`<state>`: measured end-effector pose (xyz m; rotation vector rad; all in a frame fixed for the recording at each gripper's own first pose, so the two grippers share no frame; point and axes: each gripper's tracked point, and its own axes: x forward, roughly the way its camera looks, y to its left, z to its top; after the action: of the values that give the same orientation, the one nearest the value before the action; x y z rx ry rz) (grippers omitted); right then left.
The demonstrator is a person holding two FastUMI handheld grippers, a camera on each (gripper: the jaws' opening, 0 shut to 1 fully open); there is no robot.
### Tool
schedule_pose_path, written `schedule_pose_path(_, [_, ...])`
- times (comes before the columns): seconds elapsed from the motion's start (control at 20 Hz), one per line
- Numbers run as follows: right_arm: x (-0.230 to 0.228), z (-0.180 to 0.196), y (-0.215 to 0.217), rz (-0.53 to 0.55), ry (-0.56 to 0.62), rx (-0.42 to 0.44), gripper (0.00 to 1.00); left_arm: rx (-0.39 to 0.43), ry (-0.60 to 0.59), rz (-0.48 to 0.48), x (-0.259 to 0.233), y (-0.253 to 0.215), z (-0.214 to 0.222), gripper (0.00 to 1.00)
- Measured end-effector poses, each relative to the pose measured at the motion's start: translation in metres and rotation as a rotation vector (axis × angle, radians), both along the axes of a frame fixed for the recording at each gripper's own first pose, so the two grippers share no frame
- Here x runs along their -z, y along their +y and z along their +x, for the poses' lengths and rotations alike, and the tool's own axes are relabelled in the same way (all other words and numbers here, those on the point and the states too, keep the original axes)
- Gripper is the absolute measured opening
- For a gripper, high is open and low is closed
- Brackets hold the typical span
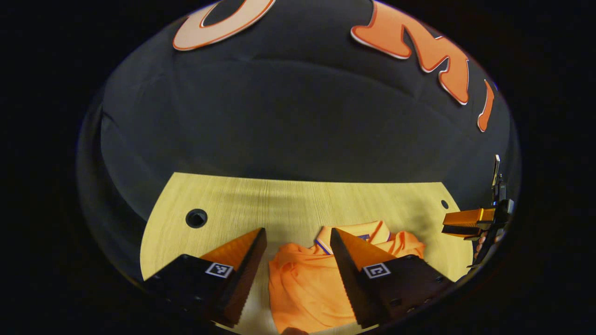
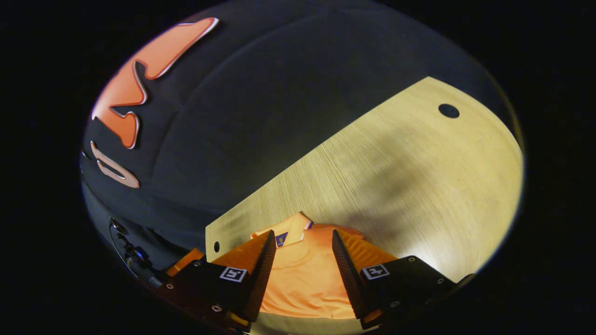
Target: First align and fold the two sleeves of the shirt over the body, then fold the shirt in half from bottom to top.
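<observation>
Both claws, left (image 1: 298,237) and right (image 2: 301,239), gape wide above the rumpled shirt (image 1: 307,284), its sleeves hidden.

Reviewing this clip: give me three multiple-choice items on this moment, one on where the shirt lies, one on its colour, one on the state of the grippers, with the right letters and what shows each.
1. Where does the shirt lie?
A. On the wooden table
B. Draped over the booth wall
C. On the floor

2. What colour is the shirt?
A. Blue
B. White
C. Orange

3. How do the left gripper and the right gripper stand?
A. Both clamped on a sleeve
B. Both open, nothing between the fingers
C. One shut, one open

Answers:
1 A: in both views the shirt lies rumpled on the light wood tabletop, collar toward the far side.
2 C: the cloth is orange, with a darker trim at the collar.
3 B: in each gripper's own view the fingers stand apart above the shirt, gripping no cloth.
</observation>
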<state>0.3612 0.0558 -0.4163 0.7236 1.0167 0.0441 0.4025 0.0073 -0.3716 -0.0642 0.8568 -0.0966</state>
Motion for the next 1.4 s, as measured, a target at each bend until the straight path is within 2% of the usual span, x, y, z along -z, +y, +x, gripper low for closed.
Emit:
schedule_pose_path(0.05, [-0.012, -0.005, -0.004, -0.025, -0.037, -0.005, 0.82, -0.005, -0.036, -0.004, -0.020, -0.001, -0.002, 0.96])
schedule_pose_path(0.15, [-0.037, -0.014, -0.018, -0.102, -0.118, -0.015, 0.92, -0.010, -0.101, -0.006, -0.054, -0.004, -0.010, 0.98])
schedule_pose_path(0.2, [-0.050, -0.020, -0.025, -0.141, -0.154, -0.018, 0.95, -0.007, -0.129, 0.006, -0.069, -0.006, -0.015, 1.00])
schedule_pose_path(0.25, [-0.065, -0.028, -0.029, -0.162, -0.182, -0.022, 0.97, 0.000, -0.158, 0.020, -0.084, -0.009, -0.024, 0.98])
schedule_pose_path(0.4, [-0.114, -0.053, -0.035, -0.198, -0.279, -0.042, 0.98, 0.005, -0.267, 0.015, -0.137, -0.026, -0.052, 0.98])
schedule_pose_path(0.6, [-0.178, -0.078, -0.051, -0.312, -0.477, -0.036, 0.98, -0.021, -0.396, 0.013, -0.202, -0.036, -0.105, 0.98])
schedule_pose_path(0.75, [-0.210, -0.102, -0.053, -0.351, -0.576, -0.032, 0.98, -0.041, -0.498, 0.011, -0.233, -0.047, -0.144, 0.98])
schedule_pose_path(0.95, [-0.243, -0.146, -0.050, -0.457, -0.727, -0.067, 0.97, -0.066, -0.594, 0.076, -0.250, -0.057, -0.194, 0.97])
schedule_pose_path(1.2, [-0.253, -0.195, -0.026, -0.491, -0.820, -0.144, 0.97, -0.082, -0.648, 0.120, -0.258, -0.066, -0.253, 0.98])
schedule_pose_path(1.4, [-0.256, -0.225, -0.012, -0.473, -0.880, -0.157, 0.98, -0.128, -0.700, 0.125, -0.251, -0.069, -0.293, 0.97])
